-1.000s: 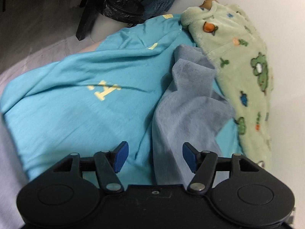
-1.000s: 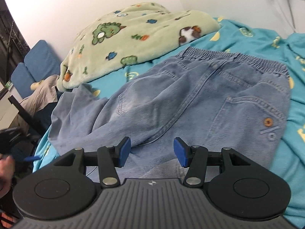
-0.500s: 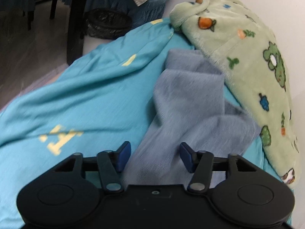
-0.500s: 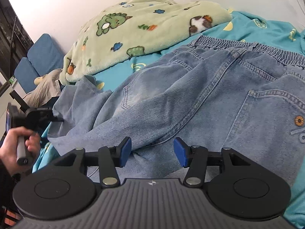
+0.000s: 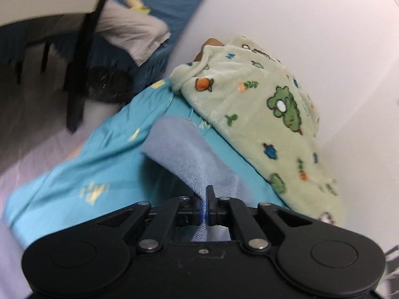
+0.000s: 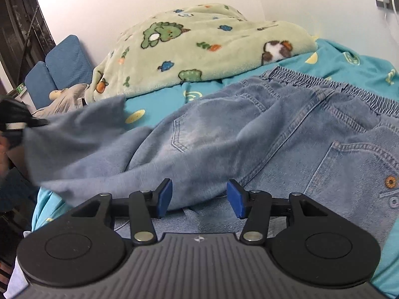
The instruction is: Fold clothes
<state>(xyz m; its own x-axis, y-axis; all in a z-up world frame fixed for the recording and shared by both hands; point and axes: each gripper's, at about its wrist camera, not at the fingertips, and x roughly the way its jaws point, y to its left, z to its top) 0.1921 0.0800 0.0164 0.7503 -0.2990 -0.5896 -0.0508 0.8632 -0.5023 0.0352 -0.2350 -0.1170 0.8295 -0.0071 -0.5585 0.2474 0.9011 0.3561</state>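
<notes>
Left gripper (image 5: 206,208): clamped on jeans (image 6: 249,134) leg end, lifted off sheet (image 5: 104,149) | Right gripper (image 6: 199,199): jaws apart (nothing pinched), jeans seat just ahead | Blanket (image 6: 189,47): beyond.

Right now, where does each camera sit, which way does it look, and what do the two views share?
Left wrist: sits on the left gripper, looks down along its shut fingers at the jeans leg pinched between them, toward the green blanket and the wall.
Right wrist: sits on the right gripper, looks over the jeans toward the wall; its fingers stand apart above the denim. At the left edge a hand shows, blurred.
Shared: the jeans, the green blanket and the teal sheet.
</notes>
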